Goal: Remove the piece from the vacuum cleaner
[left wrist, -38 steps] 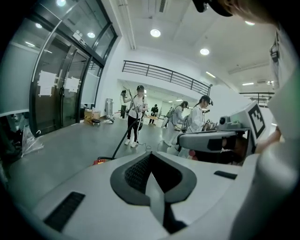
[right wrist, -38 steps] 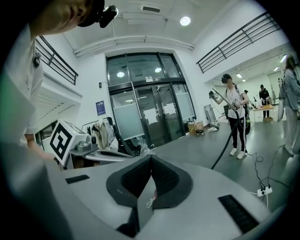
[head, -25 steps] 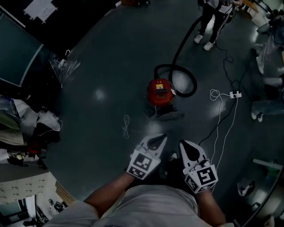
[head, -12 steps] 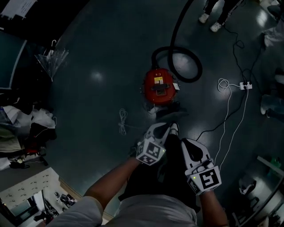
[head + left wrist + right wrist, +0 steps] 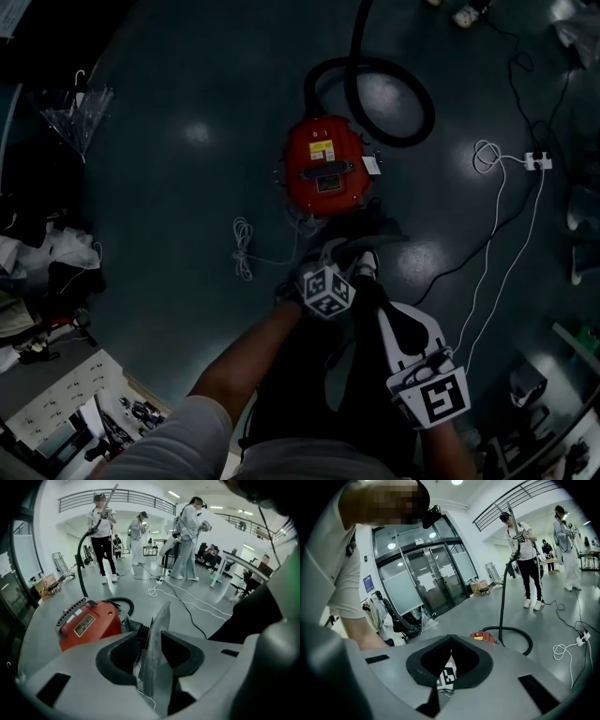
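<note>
The left gripper (image 5: 347, 253), its jaws opening, sits just below the red vacuum cleaner (image 5: 323, 167), which lies at twelve o'clock from it. A thin grey piece (image 5: 157, 639) stands edge-on between the jaws. The right gripper (image 5: 387, 311) hangs at five o'clock from the left one, jaws closed together on nothing, and the black hose (image 5: 417, 103) loops at one o'clock of the vacuum cleaner.

One red vacuum cleaner (image 5: 323, 167), one hose (image 5: 352, 47), one power strip (image 5: 536, 161), one coiled white cord (image 5: 242, 248)
</note>
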The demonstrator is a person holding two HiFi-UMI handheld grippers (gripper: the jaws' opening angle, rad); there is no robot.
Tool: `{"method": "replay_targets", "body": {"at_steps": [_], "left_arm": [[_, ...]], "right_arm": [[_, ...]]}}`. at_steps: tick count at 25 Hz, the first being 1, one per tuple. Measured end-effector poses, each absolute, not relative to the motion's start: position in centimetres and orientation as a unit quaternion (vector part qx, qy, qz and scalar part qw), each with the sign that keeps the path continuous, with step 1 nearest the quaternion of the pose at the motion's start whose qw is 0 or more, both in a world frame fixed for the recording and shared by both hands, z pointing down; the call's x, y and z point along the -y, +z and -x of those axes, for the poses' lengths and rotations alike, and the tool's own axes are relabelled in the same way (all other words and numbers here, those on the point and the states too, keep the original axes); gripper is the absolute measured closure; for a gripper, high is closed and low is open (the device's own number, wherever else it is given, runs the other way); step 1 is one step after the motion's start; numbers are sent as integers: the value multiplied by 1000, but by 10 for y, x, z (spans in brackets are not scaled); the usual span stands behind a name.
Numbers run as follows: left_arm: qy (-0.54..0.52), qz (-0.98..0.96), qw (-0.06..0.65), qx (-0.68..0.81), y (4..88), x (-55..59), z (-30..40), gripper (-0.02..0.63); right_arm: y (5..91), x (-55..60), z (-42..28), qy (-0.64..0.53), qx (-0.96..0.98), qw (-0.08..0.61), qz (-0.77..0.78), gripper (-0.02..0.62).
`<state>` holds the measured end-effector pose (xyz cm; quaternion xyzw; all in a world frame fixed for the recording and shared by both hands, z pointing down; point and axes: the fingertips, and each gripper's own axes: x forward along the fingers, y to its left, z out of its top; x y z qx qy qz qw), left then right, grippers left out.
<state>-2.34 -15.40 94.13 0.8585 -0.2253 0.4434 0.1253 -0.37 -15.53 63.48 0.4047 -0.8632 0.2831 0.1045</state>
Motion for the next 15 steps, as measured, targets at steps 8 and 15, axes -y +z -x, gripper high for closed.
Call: {"method": "replay_targets", "body": {"at_steps": [8,15], "left_arm": [[505,-838,108,173,1015,150,16,463],[508,-837,93,181,1023,157,15,569]], "right_arm": [[666,163,-3,294,858,104,-407,578],[678,161,-10,305,853,110,-409,578]]}}
